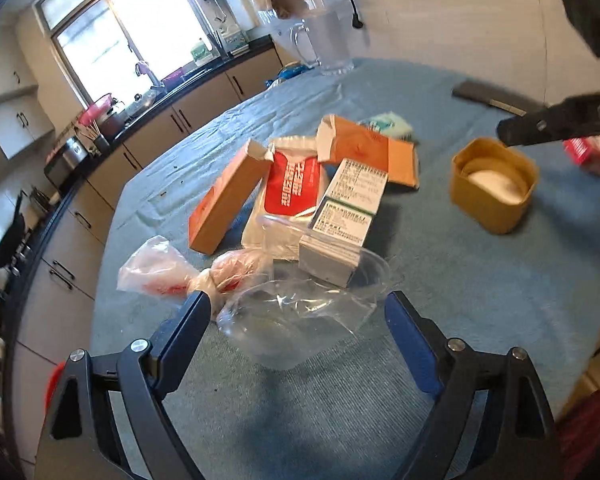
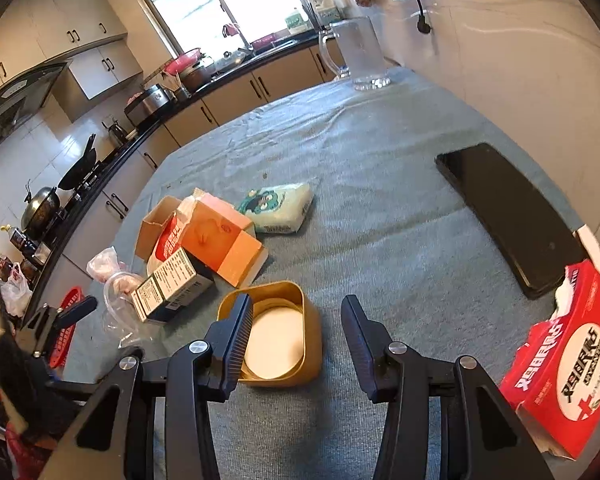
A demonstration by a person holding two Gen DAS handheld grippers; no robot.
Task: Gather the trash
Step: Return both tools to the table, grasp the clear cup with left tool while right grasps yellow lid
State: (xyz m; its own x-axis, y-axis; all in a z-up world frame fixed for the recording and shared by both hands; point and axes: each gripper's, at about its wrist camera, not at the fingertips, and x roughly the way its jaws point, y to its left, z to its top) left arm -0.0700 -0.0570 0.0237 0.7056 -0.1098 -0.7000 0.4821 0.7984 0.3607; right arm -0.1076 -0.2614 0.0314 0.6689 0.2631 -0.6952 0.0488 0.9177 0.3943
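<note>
A heap of trash lies on the blue-grey tablecloth: orange cartons, a red-and-white pouch, a white printed box, a knotted pink plastic bag and a clear plastic container. My left gripper is open, its fingers on either side of the clear container. A tan square tub with a white inside stands to the right of the heap. My right gripper is open, its left finger over the tub's rim. The right gripper also shows in the left wrist view.
A black phone lies at the right. A red tissue box sits at the near right edge. A teal-and-white tissue pack lies behind the heap. A glass pitcher stands at the far end. A red basket sits below the table's left edge.
</note>
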